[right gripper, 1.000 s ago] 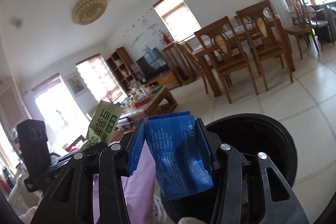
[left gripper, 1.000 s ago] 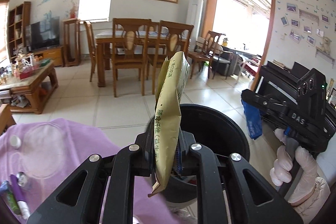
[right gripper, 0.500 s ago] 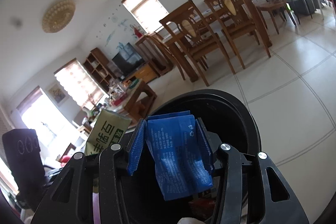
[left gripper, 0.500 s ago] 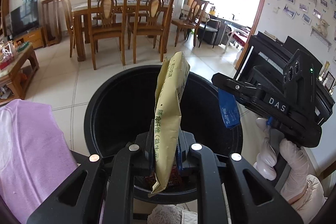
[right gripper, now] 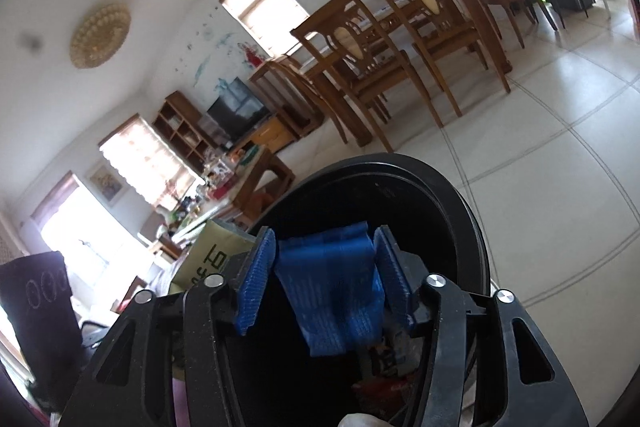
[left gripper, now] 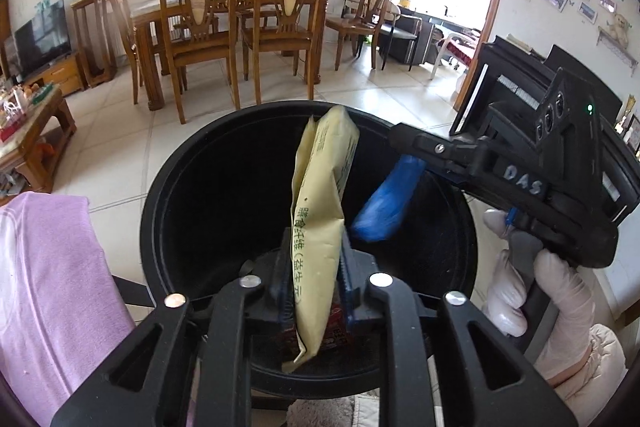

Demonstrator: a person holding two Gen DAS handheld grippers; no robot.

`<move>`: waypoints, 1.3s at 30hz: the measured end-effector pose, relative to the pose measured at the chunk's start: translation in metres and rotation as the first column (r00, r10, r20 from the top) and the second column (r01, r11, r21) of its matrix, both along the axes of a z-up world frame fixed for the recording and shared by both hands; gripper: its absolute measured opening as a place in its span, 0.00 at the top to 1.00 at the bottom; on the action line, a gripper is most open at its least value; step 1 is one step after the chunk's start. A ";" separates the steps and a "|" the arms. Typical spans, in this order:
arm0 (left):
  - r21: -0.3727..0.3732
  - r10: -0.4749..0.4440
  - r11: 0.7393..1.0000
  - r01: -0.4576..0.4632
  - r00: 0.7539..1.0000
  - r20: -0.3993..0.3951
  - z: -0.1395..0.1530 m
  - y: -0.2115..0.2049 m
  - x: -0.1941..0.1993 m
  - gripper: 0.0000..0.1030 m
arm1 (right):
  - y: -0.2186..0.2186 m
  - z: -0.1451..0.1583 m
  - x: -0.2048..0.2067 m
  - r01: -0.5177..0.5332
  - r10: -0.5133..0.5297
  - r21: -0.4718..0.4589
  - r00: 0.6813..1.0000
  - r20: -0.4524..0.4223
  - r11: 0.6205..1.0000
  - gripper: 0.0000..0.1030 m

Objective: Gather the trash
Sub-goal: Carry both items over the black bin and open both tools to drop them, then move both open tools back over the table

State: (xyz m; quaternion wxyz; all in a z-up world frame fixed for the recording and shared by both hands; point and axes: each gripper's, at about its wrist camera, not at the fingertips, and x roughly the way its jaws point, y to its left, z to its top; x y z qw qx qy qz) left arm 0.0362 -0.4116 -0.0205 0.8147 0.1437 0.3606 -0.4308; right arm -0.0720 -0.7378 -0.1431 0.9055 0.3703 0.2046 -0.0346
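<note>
Both grippers now over bin, jaws just opened. Left gripper: yellow packet slack between pads. Right gripper: blue wrapper released, dropping. Deposit nearly complete.

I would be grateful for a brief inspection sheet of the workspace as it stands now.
Surface: pale tiled floor; purple cloth at the lower left.
Job's things: black bin below both grippers; yellow packet and blue packet over its opening; wrappers already at the bottom.
Clutter: crowded coffee table.
Grippers: left gripper jaws have just been opening, with the yellow packet upright between them. Right gripper jaws have just been opening; the blue packet is blurred and clear of the pads. A gloved hand holds the right gripper.
Cables: nothing seen.
Surroundings: dining chairs, television, windows.
</note>
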 end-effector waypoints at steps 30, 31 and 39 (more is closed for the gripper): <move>-0.156 0.219 0.968 -0.196 0.964 0.150 0.053 0.155 0.002 0.08 | 0.134 0.082 0.040 -0.142 0.149 -0.158 0.988 0.029 0.977 0.23; -0.163 0.245 0.962 -0.221 0.959 0.144 0.053 0.169 0.007 0.08 | 0.146 0.086 0.048 -0.163 0.170 -0.169 0.985 0.027 0.972 0.23; -0.207 0.460 0.876 -0.435 0.883 0.095 0.051 0.288 0.053 0.08 | 0.259 0.113 0.113 -0.347 0.351 -0.256 0.936 -0.033 0.902 0.23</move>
